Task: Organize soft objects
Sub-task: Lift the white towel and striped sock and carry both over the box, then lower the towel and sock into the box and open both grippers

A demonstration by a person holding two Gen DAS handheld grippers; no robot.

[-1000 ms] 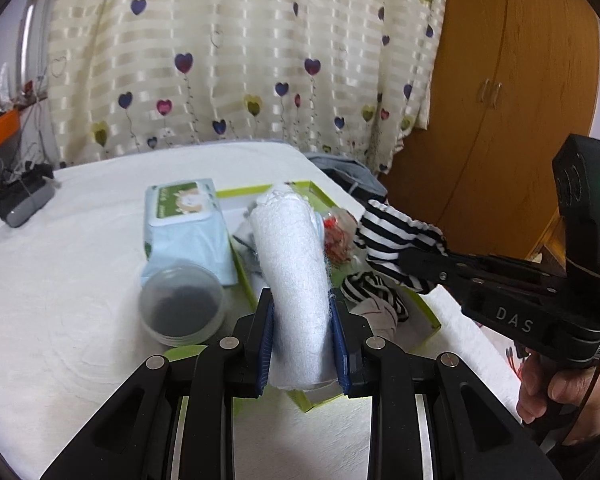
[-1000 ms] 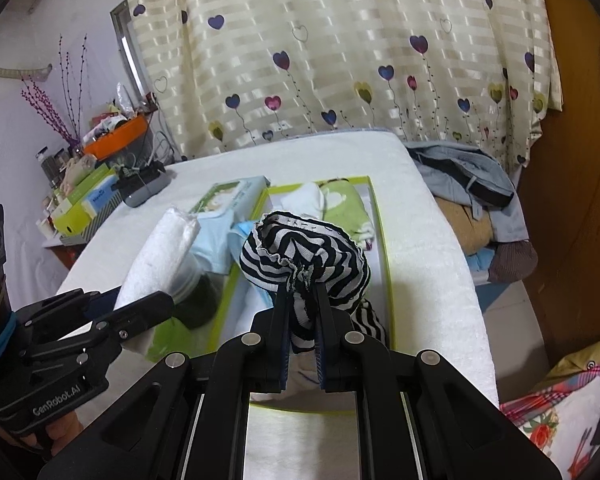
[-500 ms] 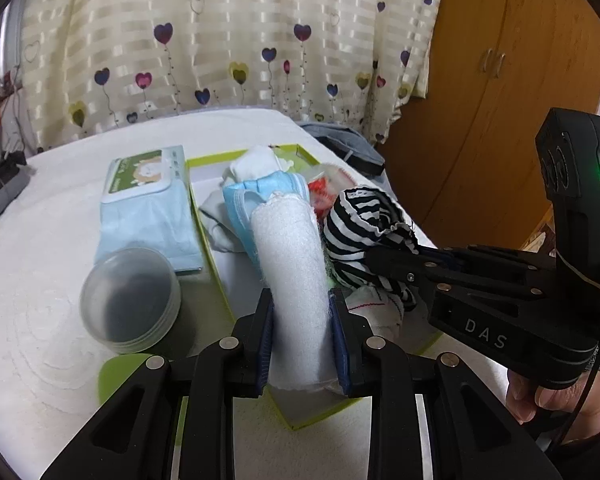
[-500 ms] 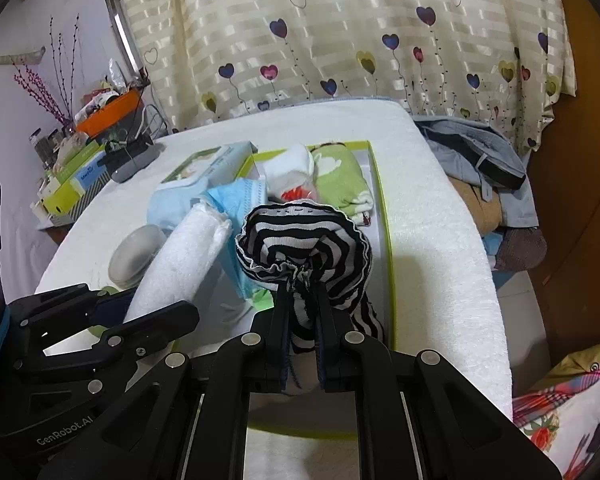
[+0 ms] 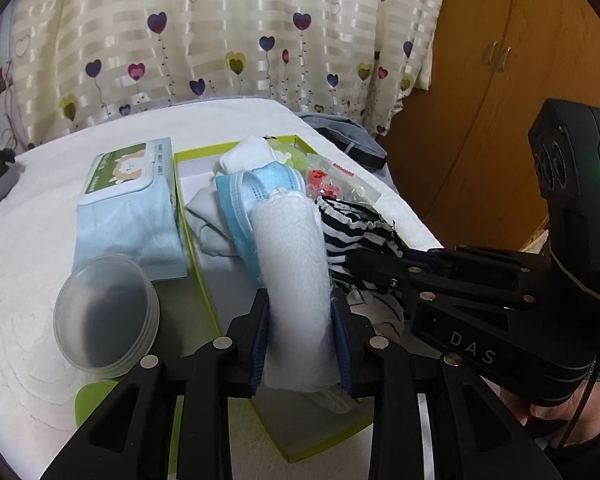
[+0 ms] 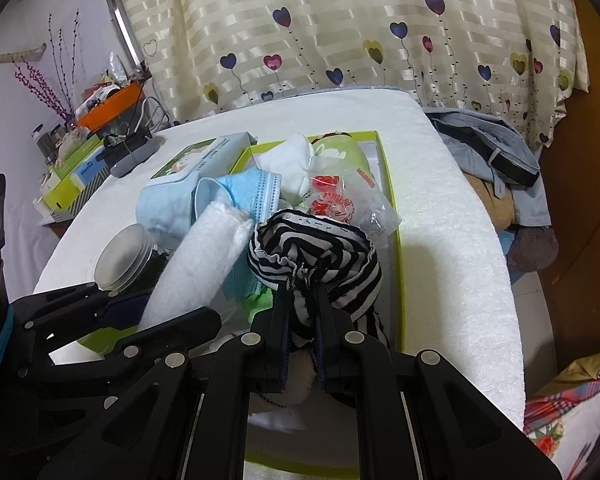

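Nearest the left wrist camera, the left gripper has its two blue-padded fingers pressed against the sides of a rolled white towel, which stands up and away from the fingers, leaning over the lime-green box. Beside it, the right gripper has its fingers drawn nearly together on a bunched black-and-white striped cloth; the gathered part sits between the pads and the striped ruffle fans out above them, over the right half of the same box. In the right wrist view the towel and the striped cloth are just beside each other, the towel's frayed end touching or nearly touching the ruffle.

Just left of the box, on the white textured cover, stands a round frosted container with a dark interior. Behind it lies a pale blue wet-wipe pack with a green label, along the box's left wall.

Inside the box, past the towel, a blue face mask rests on white cloth, with a crinkled clear packet printed in red to its right and a white and a light green item behind it.

Farther off, a heart-patterned curtain hangs behind the bed, and a wooden wardrobe stands to the right
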